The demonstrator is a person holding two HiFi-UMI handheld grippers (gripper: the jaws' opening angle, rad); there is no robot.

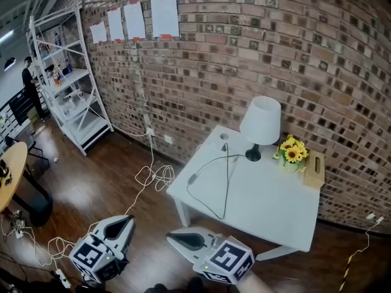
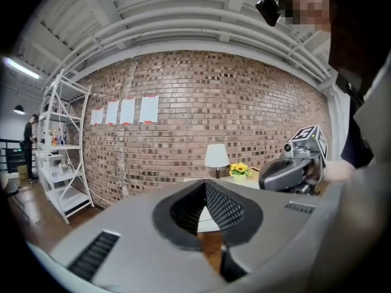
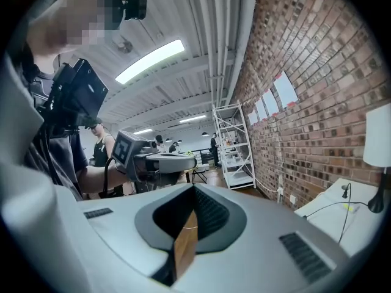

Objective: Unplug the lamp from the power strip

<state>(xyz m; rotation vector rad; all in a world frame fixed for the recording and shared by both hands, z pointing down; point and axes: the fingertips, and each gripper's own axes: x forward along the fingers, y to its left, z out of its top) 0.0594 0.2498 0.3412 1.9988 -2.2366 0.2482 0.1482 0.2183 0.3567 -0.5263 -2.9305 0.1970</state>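
A white-shaded lamp [image 1: 260,122] stands on a black base at the back of the white table [image 1: 275,212]. Its black cable [image 1: 226,182] loops over the tabletop towards a small grey fitting [image 1: 224,137] at the far left corner. Both grippers hang low in front of the table, well short of it. My left gripper [image 1: 129,220] is shut and holds nothing [image 2: 204,184]. My right gripper [image 1: 171,238] is also shut and holds nothing [image 3: 194,188]. From the left gripper view the lamp [image 2: 216,155] shows far off. The right gripper view catches it at its right edge [image 3: 379,136].
Sunflowers [image 1: 292,152] and a wooden box [image 1: 315,171] sit on the table by the brick wall. White cables [image 1: 153,176] trail over the wooden floor from a wall socket [image 1: 149,131] to a white strip-like block [image 1: 62,278]. A white shelf rack [image 1: 70,84] stands at left.
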